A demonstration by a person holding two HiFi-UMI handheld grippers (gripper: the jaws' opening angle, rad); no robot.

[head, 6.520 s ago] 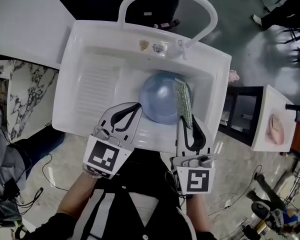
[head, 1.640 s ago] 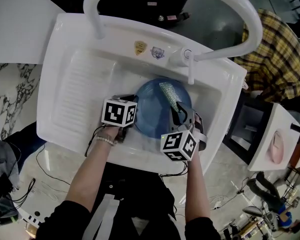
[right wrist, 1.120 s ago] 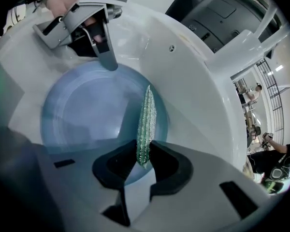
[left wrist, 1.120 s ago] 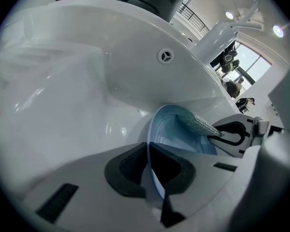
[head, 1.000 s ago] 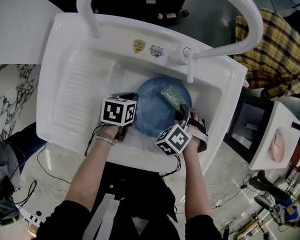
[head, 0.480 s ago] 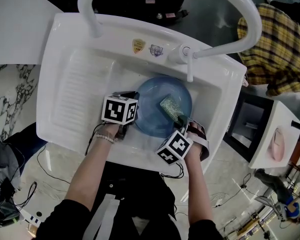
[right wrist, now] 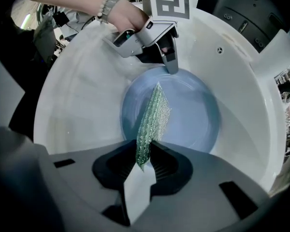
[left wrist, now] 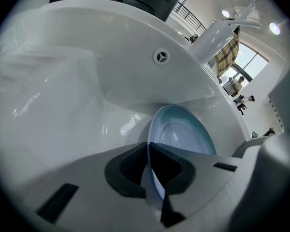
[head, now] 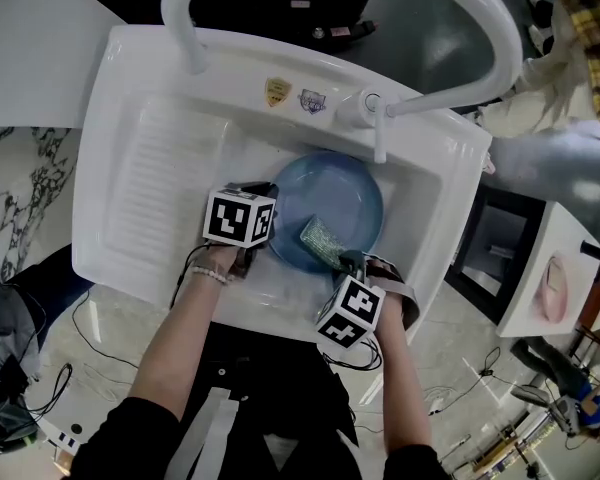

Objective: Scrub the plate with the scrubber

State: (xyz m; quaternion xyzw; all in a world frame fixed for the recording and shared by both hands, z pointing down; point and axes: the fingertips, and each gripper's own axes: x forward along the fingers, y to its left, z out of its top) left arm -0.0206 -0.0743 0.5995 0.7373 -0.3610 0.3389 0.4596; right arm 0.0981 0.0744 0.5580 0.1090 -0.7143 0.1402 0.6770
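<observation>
We work at a white sink (head: 110,158) that fills the middle of the frame, with its ribbed drainboard at the left and an arched white faucet (head: 185,18) across the top. The blue plate (head: 345,193) sits in the basin at centre. Our left gripper (head: 272,216) is clamped tight on the plate's left rim. Our right gripper (head: 342,260) pinches the green scrubber (head: 322,238) over the plate's lower part. A marble counter (head: 25,198) lies at the far left, and a pale floor (head: 460,368) shows at the lower right.
</observation>
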